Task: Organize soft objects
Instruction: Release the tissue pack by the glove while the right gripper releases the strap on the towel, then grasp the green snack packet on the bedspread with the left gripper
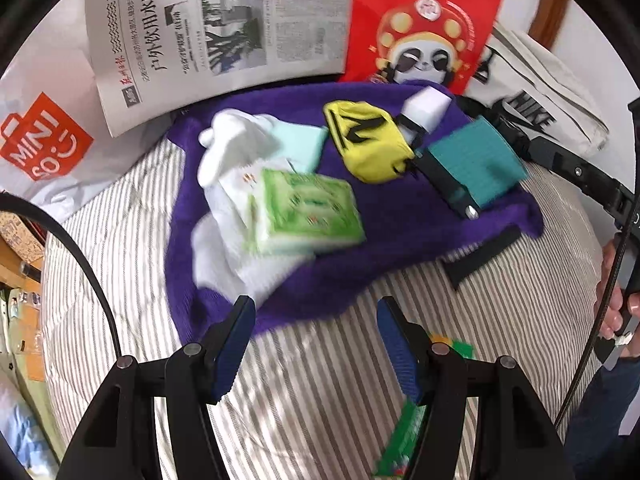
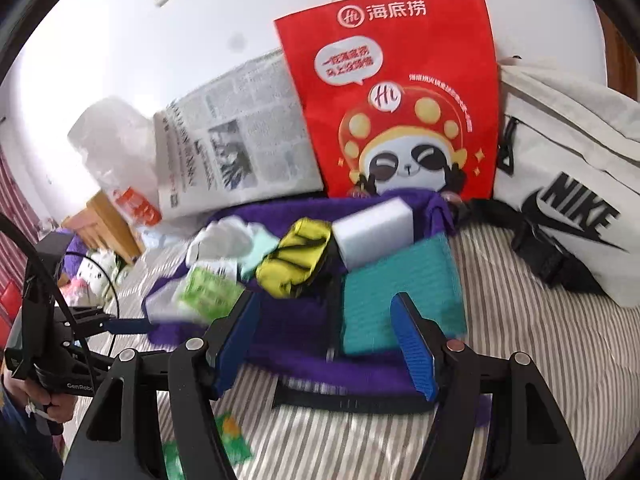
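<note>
Item: soft goods gathered on a purple towel (image 1: 400, 232), spread over the striped bed cover (image 1: 320, 392).

Contents, left wrist view, clock positions taken from the towel's middle:
- green tissue pack (image 1: 308, 212) at 9 o'clock, resting against white socks (image 1: 228, 160);
- mint sponge (image 1: 300, 140) at 11 o'clock;
- yellow-and-black pouch (image 1: 368, 140) at 12 o'clock;
- white sponge block (image 1: 426, 106) at 1 o'clock;
- teal cloth (image 1: 476, 164) at 2 o'clock.

Left hand-held gripper (image 1: 316, 344): jaws apart at a middling width, nothing between them, over the towel's near edge.
Right hand-held gripper (image 2: 326, 344): jaws likewise apart and empty, the teal cloth (image 2: 400, 300) just beyond them.

Step in hand, as judged: between placements, with neither gripper carrying anything.

Next move, as judged: choose one loose piece, probably the teal cloth, and close squarely across its edge, since soft fabric slips.

Backdrop: newspaper (image 1: 216, 32), red paper bag (image 1: 424, 24).
</note>
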